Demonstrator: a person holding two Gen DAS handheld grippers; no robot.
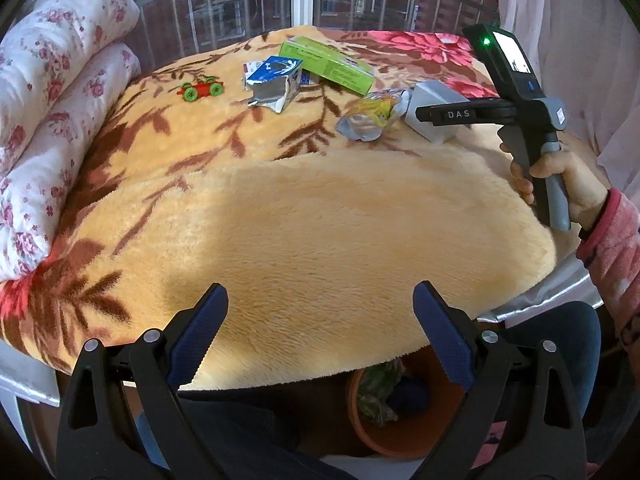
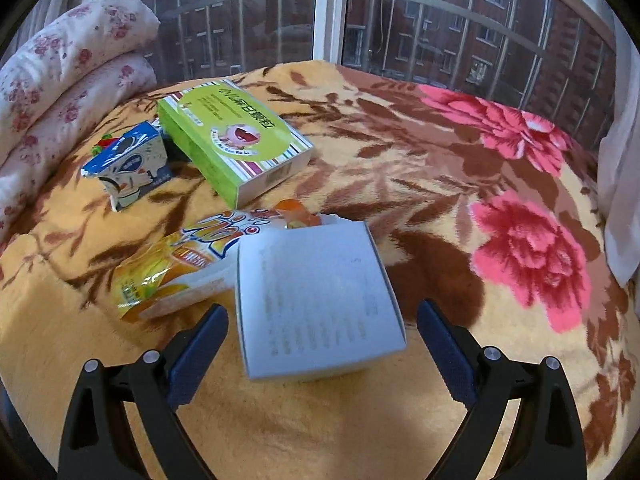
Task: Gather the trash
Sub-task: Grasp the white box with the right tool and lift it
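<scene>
We hold both tongs spread wide: the right gripper (image 2: 318, 330) straddles the white box (image 2: 316, 300), the left gripper (image 1: 320, 332) hangs empty, well back from it. The yellow snack wrapper (image 2: 176, 264) touches the box, so closing carelessly could snag it.

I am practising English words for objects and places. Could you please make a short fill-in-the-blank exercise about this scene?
1. The right gripper is open, and the white box lies between its ____.
2. The green box leans on the blue and white ____.
3. The yellow snack wrapper touches the ____ box.
4. Below the blanket's edge stands an ____ bin.

Missing words: fingers; carton; white; orange
</scene>
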